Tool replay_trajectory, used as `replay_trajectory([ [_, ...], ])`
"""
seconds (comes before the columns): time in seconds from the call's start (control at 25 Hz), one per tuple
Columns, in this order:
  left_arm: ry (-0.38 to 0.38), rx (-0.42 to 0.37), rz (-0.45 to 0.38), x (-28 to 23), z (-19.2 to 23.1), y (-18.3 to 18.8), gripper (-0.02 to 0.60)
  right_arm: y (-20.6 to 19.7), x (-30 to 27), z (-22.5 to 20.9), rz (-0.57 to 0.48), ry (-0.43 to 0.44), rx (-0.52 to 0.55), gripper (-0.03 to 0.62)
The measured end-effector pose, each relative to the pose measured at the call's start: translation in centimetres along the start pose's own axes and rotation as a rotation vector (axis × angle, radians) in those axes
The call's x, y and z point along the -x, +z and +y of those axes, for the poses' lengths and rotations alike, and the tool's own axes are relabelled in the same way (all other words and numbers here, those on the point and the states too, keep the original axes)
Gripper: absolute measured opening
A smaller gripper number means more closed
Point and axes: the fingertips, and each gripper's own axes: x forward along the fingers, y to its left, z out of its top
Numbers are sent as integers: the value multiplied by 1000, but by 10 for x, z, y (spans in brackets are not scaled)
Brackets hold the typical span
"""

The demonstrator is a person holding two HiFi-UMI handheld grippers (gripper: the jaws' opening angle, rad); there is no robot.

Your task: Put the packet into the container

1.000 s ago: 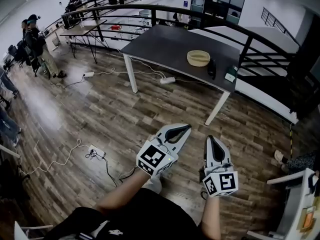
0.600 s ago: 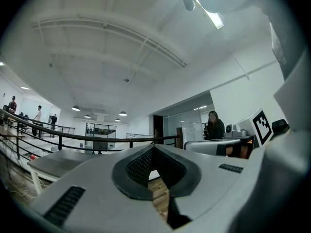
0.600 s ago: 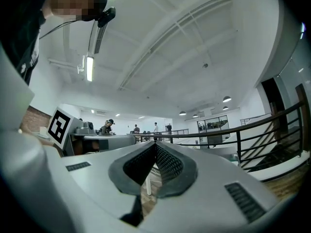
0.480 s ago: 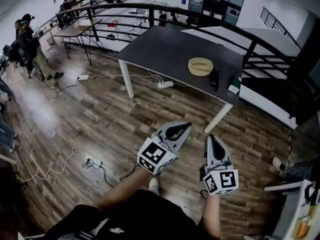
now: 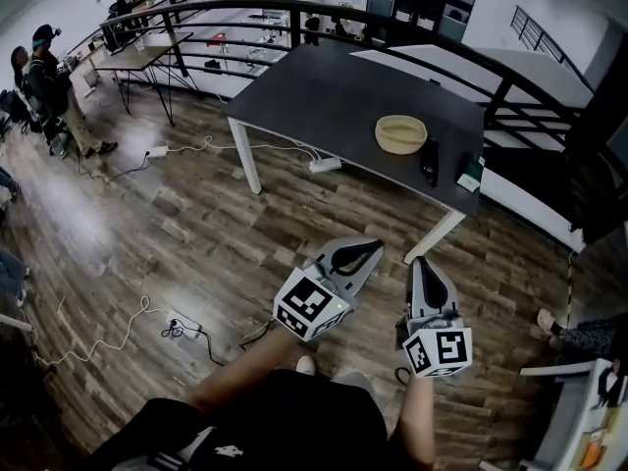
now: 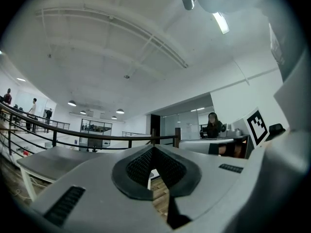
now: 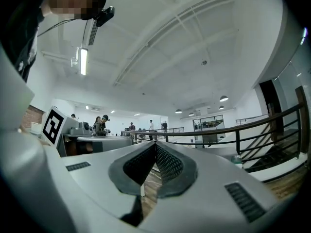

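The left gripper (image 6: 152, 149) is clenched. In its own view the two ribbed pads meet at the tips, with only a thin slit below them through which the wooden floor (image 5: 196, 214) shows. Nothing sits between the jaws and they touch nothing. The right gripper (image 7: 155, 145) is clenched the same way, its pads together at the tips, empty and in contact with nothing.

In the head view both grippers hang low and near the person, above the floor planks, the left one angled toward the far right and the right one pointing almost straight away. Both are well apart from the dark table (image 5: 324, 91), which stands farther off.

The container (image 5: 401, 133) is a pale, round, shallow bowl standing upright on the right part of the tabletop; from here it looks empty. Just beside it, to the right and a little nearer, lies a dark oblong thing (image 5: 429, 160), flat on the table and apart from the bowl. Further right, at the table's edge, is a small green-and-white thing (image 5: 472, 174). At this distance I cannot tell for sure which of the two is the packet; neither is inside the container.

A white power strip (image 5: 326, 165) with its cable lies on the floor under the table.
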Motion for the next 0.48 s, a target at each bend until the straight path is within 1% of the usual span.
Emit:
replay_trajectory([
  [0.16,1,21,20,-10,12,-9,5,-4,-13,-11,26,-8,-1,3],
  [0.48,25,17,16,-54,47,-10,5,-7,-56,-48,24,8,-5,3],
])
